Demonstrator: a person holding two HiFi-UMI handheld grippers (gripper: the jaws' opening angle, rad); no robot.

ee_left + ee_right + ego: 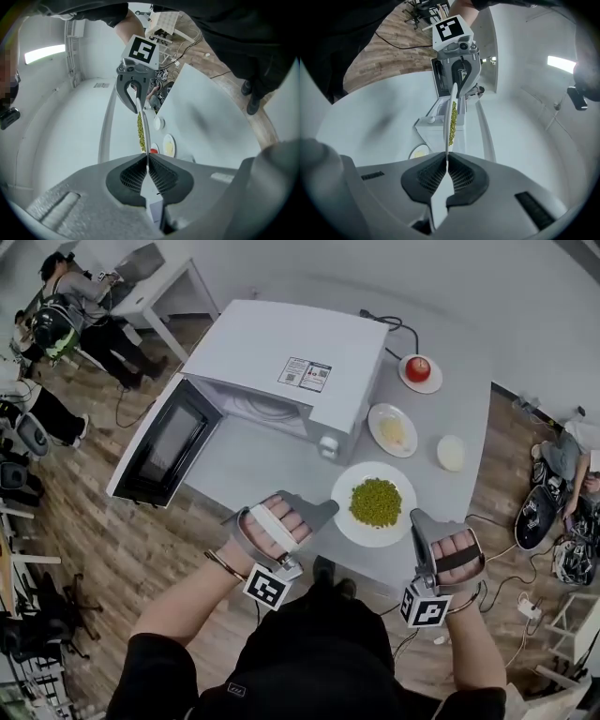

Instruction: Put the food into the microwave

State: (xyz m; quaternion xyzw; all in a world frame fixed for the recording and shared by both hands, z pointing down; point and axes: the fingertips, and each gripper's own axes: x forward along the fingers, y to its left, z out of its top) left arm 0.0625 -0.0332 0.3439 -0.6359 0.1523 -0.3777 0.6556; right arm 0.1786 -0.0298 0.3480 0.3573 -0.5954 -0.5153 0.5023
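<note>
We grip the plate [373,536] of peas [375,502] mid-frame, left gripper [326,513] and right gripper [419,521] clamped on opposite rims. The microwave [281,357] stands open upper left.

grey table [258,465] holds microwave [281,357], red-fruit saucer [434,382], yellow-food plate [378,418], white bowl [451,453].

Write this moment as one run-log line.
left gripper: shut on pea plate | right gripper: shut on pea plate | microwave door: open

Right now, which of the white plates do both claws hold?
The large plate of green peas: the left claw and the right claw each pinch its rim. The three smaller plates behind it are untouched.
</note>
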